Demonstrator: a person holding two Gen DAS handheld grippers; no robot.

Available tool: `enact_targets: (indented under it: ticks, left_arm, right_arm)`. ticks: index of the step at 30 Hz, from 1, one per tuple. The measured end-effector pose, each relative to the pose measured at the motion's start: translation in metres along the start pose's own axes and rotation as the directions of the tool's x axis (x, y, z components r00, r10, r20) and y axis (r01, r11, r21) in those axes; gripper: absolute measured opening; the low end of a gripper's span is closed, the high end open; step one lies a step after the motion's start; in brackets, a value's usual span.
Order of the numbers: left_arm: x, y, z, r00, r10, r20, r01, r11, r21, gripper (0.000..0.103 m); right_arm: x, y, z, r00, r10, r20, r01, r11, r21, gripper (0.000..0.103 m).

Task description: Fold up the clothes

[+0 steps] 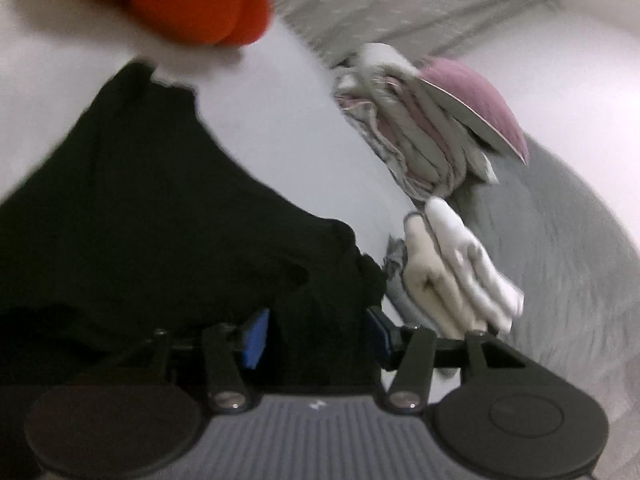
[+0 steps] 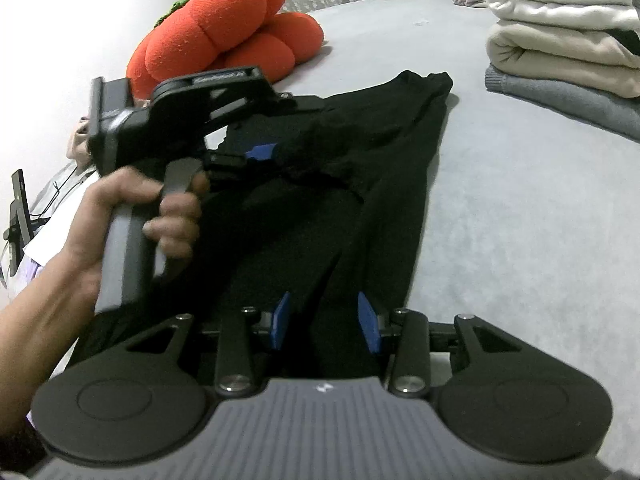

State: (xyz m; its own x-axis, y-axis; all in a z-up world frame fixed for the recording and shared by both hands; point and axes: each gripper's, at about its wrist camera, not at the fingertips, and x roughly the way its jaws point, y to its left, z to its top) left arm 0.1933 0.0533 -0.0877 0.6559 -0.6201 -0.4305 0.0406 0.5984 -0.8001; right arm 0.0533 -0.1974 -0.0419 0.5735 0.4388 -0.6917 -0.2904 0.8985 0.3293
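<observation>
A black garment (image 2: 384, 168) lies lengthwise on the grey bed sheet (image 2: 520, 220); it also fills the left of the left wrist view (image 1: 140, 208). My left gripper (image 1: 316, 336) has its blue pads (image 1: 256, 338) wide apart with black cloth bunched between them; it shows from the side in the right wrist view (image 2: 276, 152), held by a hand over the garment's middle. My right gripper (image 2: 326, 322) has its blue pads (image 2: 368, 320) apart with the garment's near end between them.
An orange plush cushion (image 2: 224, 36) lies at the back left, also in the left wrist view (image 1: 192, 4). A stack of folded cream and grey clothes (image 2: 560, 40) sits at the back right, seen in the left wrist view (image 1: 448, 280) beside pink-grey folded items (image 1: 432, 128).
</observation>
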Motion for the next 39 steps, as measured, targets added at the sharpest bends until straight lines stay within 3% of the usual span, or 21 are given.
enact_targets:
  ticks: [4,7,13,17,23,27,29,32,34,36,39]
  left_arm:
    - [0.021,-0.004,0.005,0.999,0.042,0.007,-0.042,0.997,-0.061,0.033]
    - [0.032,-0.012,0.004,0.997,0.070,0.019,-0.069,0.997,-0.045,0.005]
    - [0.012,-0.044,0.001,0.988,0.035,0.153,-0.056,0.990,0.133,0.005]
    - [-0.003,-0.048,0.006,0.976,0.028,0.217,-0.069,0.980,0.184,0.005]
    - [-0.008,-0.031,0.011,0.955,0.173,0.239,-0.226,0.950,0.214,0.007]
    - [-0.016,-0.010,0.020,0.934,0.252,0.253,-0.296,0.943,0.151,0.010]
    - [-0.023,-0.004,0.023,0.928,0.266,0.260,-0.305,0.944,0.124,0.017]
    - [-0.026,-0.001,0.030,0.937,0.255,0.238,-0.285,0.953,0.101,0.032]
    - [-0.019,0.001,0.035,0.956,0.236,0.174,-0.253,0.964,0.081,0.037]
    - [-0.010,0.004,0.038,0.969,0.217,0.118,-0.224,0.973,0.053,0.037]
    - [0.000,0.006,0.039,0.974,0.205,0.101,-0.208,0.978,0.022,0.037]
  right_arm:
    - [0.000,-0.002,0.000,1.000,0.004,0.002,-0.004,1.000,0.013,0.042]
    - [-0.001,-0.001,0.000,1.000,0.005,0.007,-0.005,1.000,0.016,0.042]
    - [-0.007,0.000,0.000,0.999,0.010,0.050,-0.010,1.000,0.005,0.042]
    - [-0.009,0.001,0.000,0.998,0.021,0.062,-0.021,1.000,0.002,0.042]
    - [-0.007,0.003,0.000,0.998,0.015,0.054,-0.015,1.000,-0.005,0.042]
    - [-0.008,0.001,0.001,0.998,0.010,0.059,-0.009,1.000,-0.005,0.042]
    - [-0.008,0.001,0.001,0.998,0.009,0.061,-0.009,1.000,-0.003,0.042]
    - [-0.007,0.001,0.001,0.998,0.010,0.056,-0.010,1.000,-0.002,0.042]
    - [-0.006,0.001,0.001,0.998,0.010,0.054,-0.010,1.000,-0.002,0.042]
    - [-0.006,0.001,0.001,0.999,0.009,0.053,-0.009,1.000,-0.002,0.042]
    - [-0.004,0.001,0.001,0.999,0.007,0.050,-0.007,1.000,0.000,0.042]
